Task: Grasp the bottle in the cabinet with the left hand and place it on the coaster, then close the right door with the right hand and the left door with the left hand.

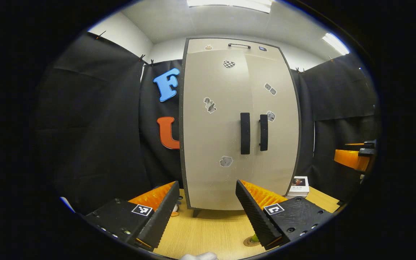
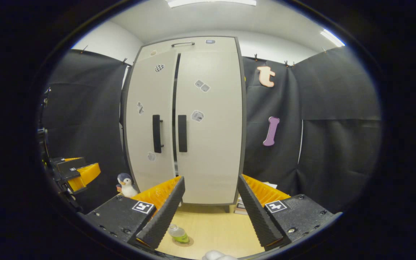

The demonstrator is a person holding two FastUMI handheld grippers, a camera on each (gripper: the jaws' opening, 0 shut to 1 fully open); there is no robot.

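So the biggest thing here is the cabinet [image 1: 240, 122], a tall pale two-door unit standing on the wooden table [image 1: 211, 231]. From the left gripper view both doors look flush and closed. From the right gripper view there's a thin dark gap running down between the left door [image 2: 150, 119] and the right door [image 2: 209, 119], so the left one may not be fully seated; can't tell for sure. Each door has a dark vertical handle right by the middle seam, and there are a few small stickers scattered over the fronts.

Next down in size: the left gripper [image 1: 206, 213] has its fingers spread wide apart, nothing between them, just table and the cabinet base showing through. Same deal with the right gripper [image 2: 209, 207], released and holding nothing. In the right gripper view you can also spot the left one off at the left edge, well apart.

Smaller stuff: a book [image 1: 299, 186] lies on the table just beside the cabinet's right corner, and a penguin toy [image 2: 125, 185] stands near the cabinet's left corner.

The bottle [image 2: 178, 234] is out of the cabinet, sitting on the coaster [image 2: 187, 241] on the table in front of the doors, partly hidden behind a finger in both views.
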